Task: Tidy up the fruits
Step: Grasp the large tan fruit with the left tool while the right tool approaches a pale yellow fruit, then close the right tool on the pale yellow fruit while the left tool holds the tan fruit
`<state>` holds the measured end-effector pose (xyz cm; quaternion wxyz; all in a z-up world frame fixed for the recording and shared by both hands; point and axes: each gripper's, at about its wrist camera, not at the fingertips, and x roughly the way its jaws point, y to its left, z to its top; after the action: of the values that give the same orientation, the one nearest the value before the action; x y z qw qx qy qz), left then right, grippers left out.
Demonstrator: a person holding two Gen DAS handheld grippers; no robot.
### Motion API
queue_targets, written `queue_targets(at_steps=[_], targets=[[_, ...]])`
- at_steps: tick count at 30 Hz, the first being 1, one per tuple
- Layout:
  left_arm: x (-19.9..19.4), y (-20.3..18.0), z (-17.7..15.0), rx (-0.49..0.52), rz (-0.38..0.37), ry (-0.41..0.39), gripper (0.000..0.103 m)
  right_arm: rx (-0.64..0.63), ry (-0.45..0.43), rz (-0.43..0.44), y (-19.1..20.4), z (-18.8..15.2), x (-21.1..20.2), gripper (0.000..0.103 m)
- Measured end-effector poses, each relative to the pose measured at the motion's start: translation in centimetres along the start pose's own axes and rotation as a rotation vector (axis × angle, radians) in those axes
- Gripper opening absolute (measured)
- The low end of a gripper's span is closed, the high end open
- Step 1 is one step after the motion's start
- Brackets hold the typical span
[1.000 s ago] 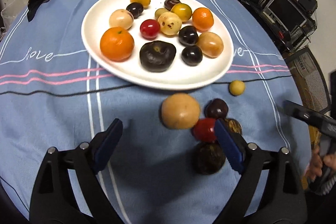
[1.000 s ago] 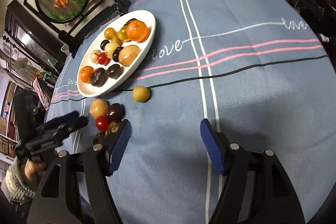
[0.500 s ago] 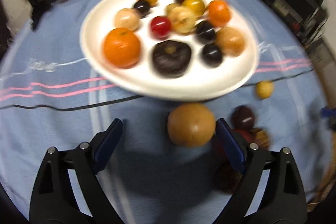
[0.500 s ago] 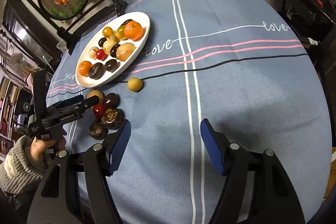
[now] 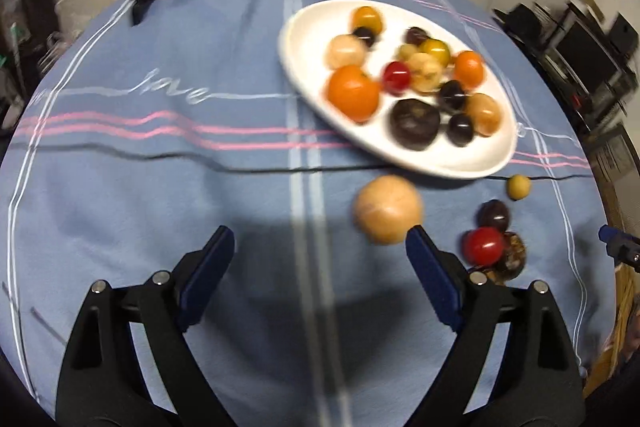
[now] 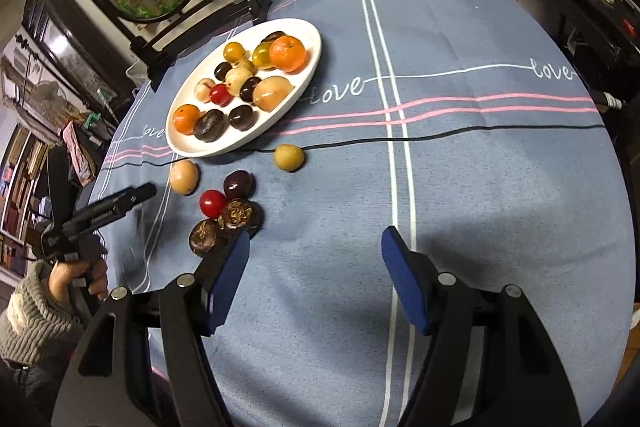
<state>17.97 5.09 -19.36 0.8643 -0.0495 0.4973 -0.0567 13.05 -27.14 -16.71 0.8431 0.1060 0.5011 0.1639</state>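
We take the oval white ceramic plate (image 6: pixel 304 83), loaded with assorted fruits, as the landmark on the blue striped tablecloth (image 6: pixel 480 187). Left of and below the plate, the left gripper (image 5: pixel 320 247) stands with its blue pads wide apart and grips nothing, its right pad just beside the round tan fruit (image 5: pixel 388 209) lying just below the plate rim. Further right below the plate we see the red cherry tomato (image 6: pixel 213 203), the dark plum (image 6: pixel 239 185), two brown wrinkled fruits (image 6: pixel 240 214) and the small yellow fruit (image 6: pixel 289 157), then the right gripper (image 6: pixel 316 259), likewise wide and empty.
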Motion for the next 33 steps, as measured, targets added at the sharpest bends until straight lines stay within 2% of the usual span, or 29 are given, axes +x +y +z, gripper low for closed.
queue_targets(at_steps=[5,7,9,14,16,20,23,27,30,33], targets=[[1.7,-2.3,0.8,0.049,-0.015,0.009,0.086,0.021,0.004,-0.025,-0.7,-0.3,-0.3,0.069],[2.5,-2.5,1.1,0.056,-0.024,0.015,0.079,0.041,0.003,-0.036,-1.2,-0.5,-0.5,0.069],[3.2,-2.5,1.1,0.054,-0.036,0.033,0.067,0.055,0.002,-0.041,-1.5,-0.6,-0.6,0.069],[4.0,-2.5,1.0,0.051,-0.065,0.043,0.06,0.056,0.016,-0.048,-1.4,-0.7,-0.3,0.069],[4.1,-2.8,0.9,0.058,-0.095,0.041,0.047,0.045,0.025,-0.047,-1.2,-0.6,0.0,0.069],[3.4,-3.1,0.3,0.082,-0.084,0.039,0.046,0.025,0.034,-0.032,-0.7,-0.3,0.4,0.069],[1.9,-2.2,-1.2,0.052,-0.08,0.039,0.046,-0.026,0.033,-0.022,0.2,0.3,1.1,0.069],[-0.1,-0.9,-3.4,0.026,-0.057,0.041,0.046,-0.189,0.017,-0.029,2.9,1.5,3.1,0.069],[-1.5,0.2,-5.2,-0.027,-0.05,0.043,0.046,-0.222,0.025,-0.004,3.7,2.8,5.1,0.069],[-2.5,0.8,-6.7,-0.06,-0.039,0.037,0.046,-0.262,0.033,-0.005,4.0,3.9,7.1,0.063]])
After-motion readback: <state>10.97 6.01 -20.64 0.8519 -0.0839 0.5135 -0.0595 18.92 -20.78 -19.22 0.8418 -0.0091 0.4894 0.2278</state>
